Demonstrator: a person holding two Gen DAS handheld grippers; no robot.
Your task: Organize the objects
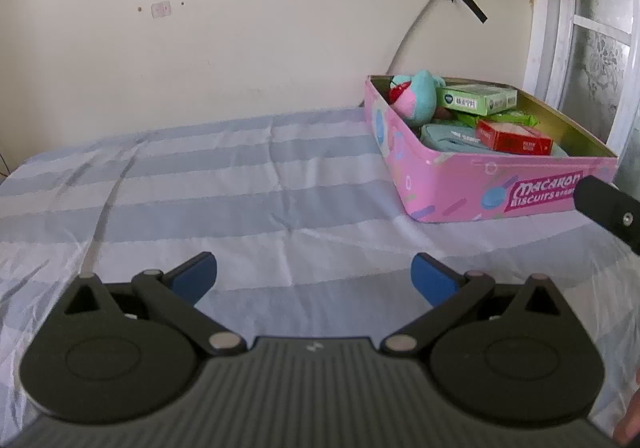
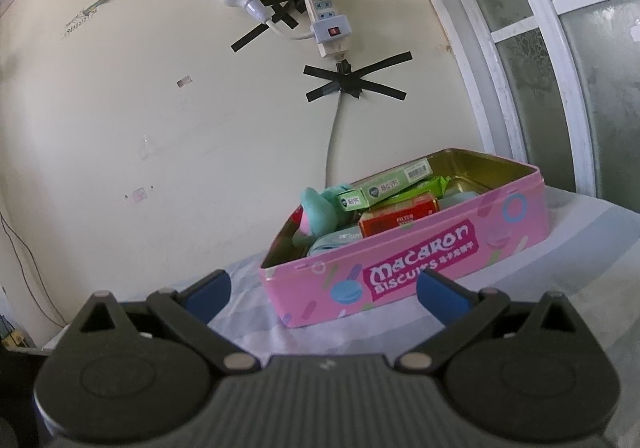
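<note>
A pink Macaron biscuit tin [image 1: 460, 184] stands open on the striped bed, at the right in the left wrist view and ahead in the right wrist view [image 2: 440, 260]. Inside lie a teal and pink plush toy [image 1: 416, 96], a green box [image 1: 476, 98], a red box [image 1: 516, 138], a green packet and a teal item. My left gripper [image 1: 314, 276] is open and empty over the sheet, left of the tin. My right gripper [image 2: 323, 294] is open and empty just in front of the tin's near wall.
The bed sheet [image 1: 240, 188] is blue and white striped. A wall stands behind, with a taped cable [image 2: 352, 84], a power strip [image 2: 326, 20] and a bulb. A white window frame [image 2: 532, 60] is at the right. The other gripper's tip [image 1: 608, 208] shows at the right edge.
</note>
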